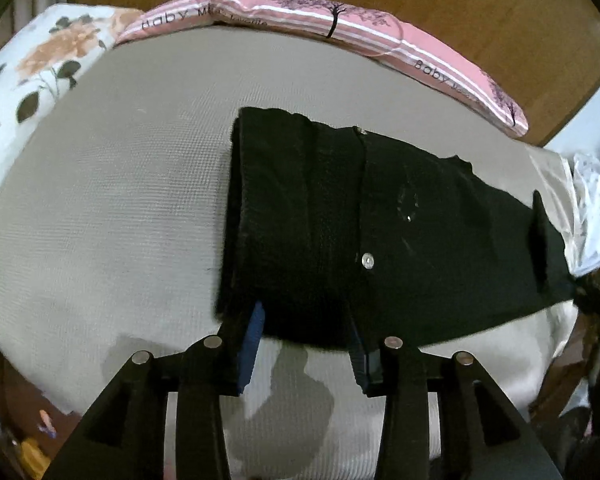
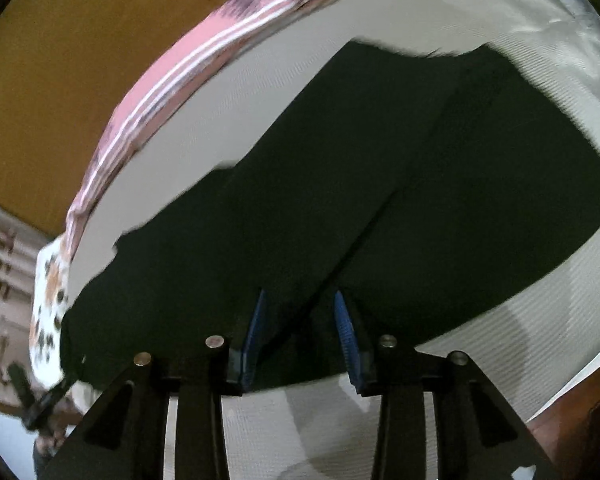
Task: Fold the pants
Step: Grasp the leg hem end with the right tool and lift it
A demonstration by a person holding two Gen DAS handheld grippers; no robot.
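Note:
Black pants (image 1: 360,216) lie flat on a grey bedsheet (image 1: 120,200), waistband end to the left, with a metal button (image 1: 367,260) showing. My left gripper (image 1: 306,332) is open at the pants' near edge, its blue-padded fingers (image 1: 254,340) straddling the waistband corner. In the right wrist view the pants (image 2: 380,200) spread across the sheet (image 2: 520,340), a leg seam running diagonally. My right gripper (image 2: 300,320) is open, its blue fingers (image 2: 346,332) over the near edge of the pants at the seam.
A pink striped pillow (image 1: 340,28) lies along the far edge against a wooden headboard (image 1: 460,0). A floral pillow (image 1: 28,80) sits at the far left. White crumpled cloth (image 1: 588,216) lies at the right. The bed's near edge drops to the floor (image 1: 28,420).

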